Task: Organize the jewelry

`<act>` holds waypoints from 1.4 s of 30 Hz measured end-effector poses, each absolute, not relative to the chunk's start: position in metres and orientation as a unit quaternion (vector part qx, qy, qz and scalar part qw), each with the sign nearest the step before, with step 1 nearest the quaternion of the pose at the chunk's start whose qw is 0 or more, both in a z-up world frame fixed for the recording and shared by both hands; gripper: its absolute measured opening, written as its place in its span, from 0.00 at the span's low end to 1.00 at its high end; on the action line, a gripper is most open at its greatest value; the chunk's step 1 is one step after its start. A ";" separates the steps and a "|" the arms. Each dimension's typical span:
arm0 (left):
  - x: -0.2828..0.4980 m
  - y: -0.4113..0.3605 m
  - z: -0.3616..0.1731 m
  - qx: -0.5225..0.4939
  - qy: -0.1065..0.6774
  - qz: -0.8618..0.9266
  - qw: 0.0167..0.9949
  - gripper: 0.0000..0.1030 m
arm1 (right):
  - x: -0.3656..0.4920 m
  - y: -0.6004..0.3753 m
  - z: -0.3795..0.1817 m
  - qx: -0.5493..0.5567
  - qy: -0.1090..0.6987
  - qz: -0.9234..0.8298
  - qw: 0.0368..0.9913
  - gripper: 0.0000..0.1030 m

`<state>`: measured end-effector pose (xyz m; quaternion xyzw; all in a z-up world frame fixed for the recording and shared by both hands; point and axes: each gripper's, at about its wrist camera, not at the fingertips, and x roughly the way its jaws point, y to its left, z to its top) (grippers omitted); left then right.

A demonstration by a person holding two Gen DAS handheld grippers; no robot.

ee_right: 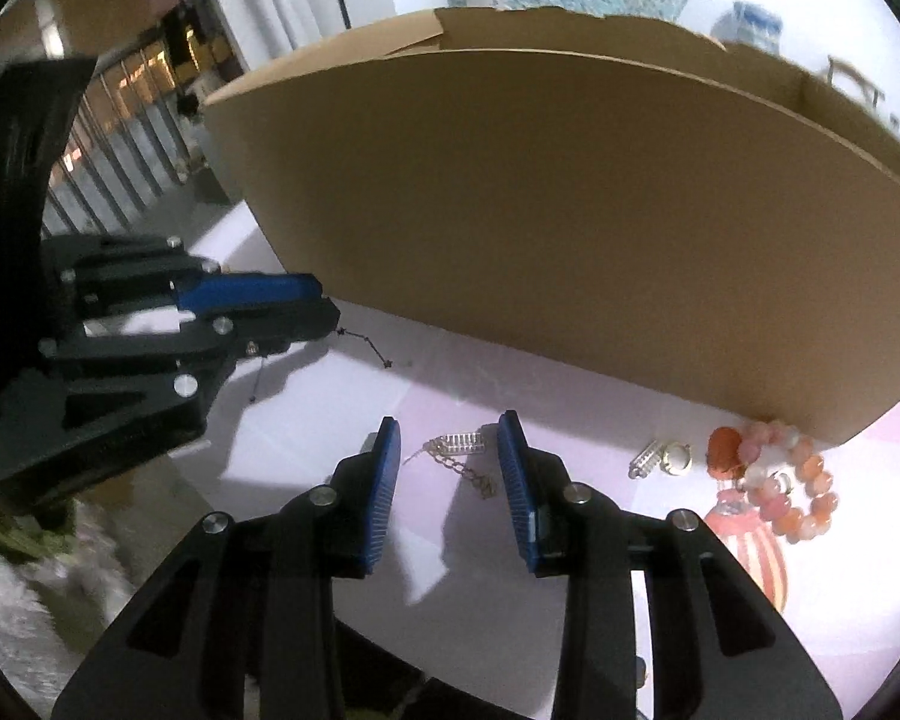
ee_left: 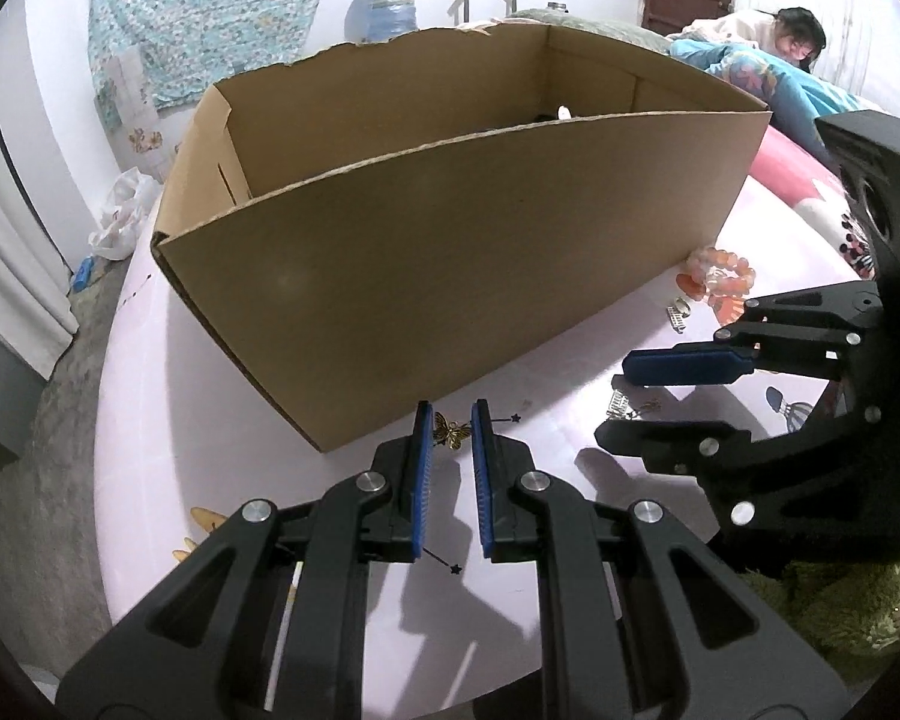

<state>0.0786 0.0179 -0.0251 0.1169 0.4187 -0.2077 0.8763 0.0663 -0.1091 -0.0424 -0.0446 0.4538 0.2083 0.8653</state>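
Observation:
A large open cardboard box (ee_left: 450, 222) stands on the pink sheet; it also shows in the right wrist view (ee_right: 570, 228). My left gripper (ee_left: 452, 414) is open, its fingers on either side of a gold butterfly charm (ee_left: 450, 431) on a thin star chain (ee_left: 513, 418). My right gripper (ee_right: 450, 435) is open around a silver clip with a chain (ee_right: 459, 450); it shows from the side in the left wrist view (ee_left: 621, 402). An orange bead bracelet (ee_right: 792, 480) and small silver rings (ee_right: 660, 459) lie to the right.
The bracelet (ee_left: 720, 276) and rings (ee_left: 679, 313) lie by the box's right corner. A person (ee_left: 774, 36) lies on the bed behind the box. A green fuzzy cover (ee_left: 834, 606) lies at the lower right. The floor (ee_left: 30, 480) drops off at the left.

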 end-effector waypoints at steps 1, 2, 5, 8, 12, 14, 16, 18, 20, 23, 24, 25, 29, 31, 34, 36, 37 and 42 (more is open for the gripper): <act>0.079 0.018 -0.025 0.116 0.419 -0.208 0.876 0.11 | 0.065 -0.107 -0.042 -0.058 0.452 0.202 0.867 0.27; 0.079 0.019 -0.025 0.116 0.419 -0.208 0.876 0.11 | 0.065 -0.106 -0.042 -0.065 0.451 0.197 0.868 0.25; 0.079 0.020 -0.026 0.115 0.420 -0.208 0.876 0.11 | 0.066 -0.109 -0.040 -0.064 0.455 0.194 0.867 0.20; 0.078 0.020 -0.026 0.115 0.421 -0.209 0.875 0.11 | 0.069 -0.110 -0.040 -0.062 0.459 0.191 0.866 0.13; 0.078 0.020 -0.027 0.114 0.421 -0.208 0.876 0.11 | 0.067 -0.110 -0.040 -0.054 0.461 0.195 0.864 0.05; 0.078 0.020 -0.027 0.113 0.420 -0.209 0.876 0.11 | 0.063 -0.112 -0.041 -0.054 0.461 0.194 0.864 0.04; 0.078 0.021 -0.028 0.114 0.420 -0.210 0.876 0.11 | 0.062 -0.111 -0.041 -0.057 0.459 0.191 0.865 0.04; 0.078 0.021 -0.028 0.114 0.419 -0.210 0.876 0.11 | 0.061 -0.113 -0.040 -0.055 0.458 0.189 0.867 0.03; 0.078 0.022 -0.028 0.114 0.419 -0.211 0.876 0.11 | 0.061 -0.115 -0.039 -0.051 0.457 0.188 0.868 0.03; 0.078 0.023 -0.028 0.113 0.419 -0.212 0.876 0.11 | 0.056 -0.119 -0.033 -0.045 0.451 0.186 0.872 0.03; 0.078 0.022 -0.027 0.113 0.418 -0.213 0.876 0.11 | 0.055 -0.121 -0.030 -0.043 0.448 0.185 0.874 0.03; 0.077 0.023 -0.027 0.113 0.418 -0.213 0.876 0.11 | 0.055 -0.120 -0.028 -0.041 0.446 0.184 0.875 0.03; 0.075 0.022 -0.025 0.116 0.415 -0.217 0.876 0.11 | 0.050 -0.129 -0.022 -0.032 0.439 0.181 0.879 0.03; 0.074 0.022 -0.025 0.117 0.415 -0.218 0.876 0.11 | 0.050 -0.132 -0.020 -0.022 0.443 0.186 0.877 0.03; 0.074 0.022 -0.024 0.117 0.414 -0.218 0.876 0.11 | 0.055 -0.135 -0.024 0.005 0.456 0.198 0.868 0.07; 0.074 0.023 -0.024 0.116 0.414 -0.217 0.876 0.11 | 0.057 -0.134 -0.027 0.003 0.462 0.196 0.865 0.24; 0.073 0.023 -0.024 0.115 0.414 -0.217 0.876 0.11 | 0.058 -0.130 -0.027 -0.004 0.459 0.192 0.868 0.33; 0.073 0.025 -0.022 0.114 0.412 -0.218 0.877 0.12 | 0.066 -0.112 -0.035 -0.037 0.461 0.182 0.868 0.34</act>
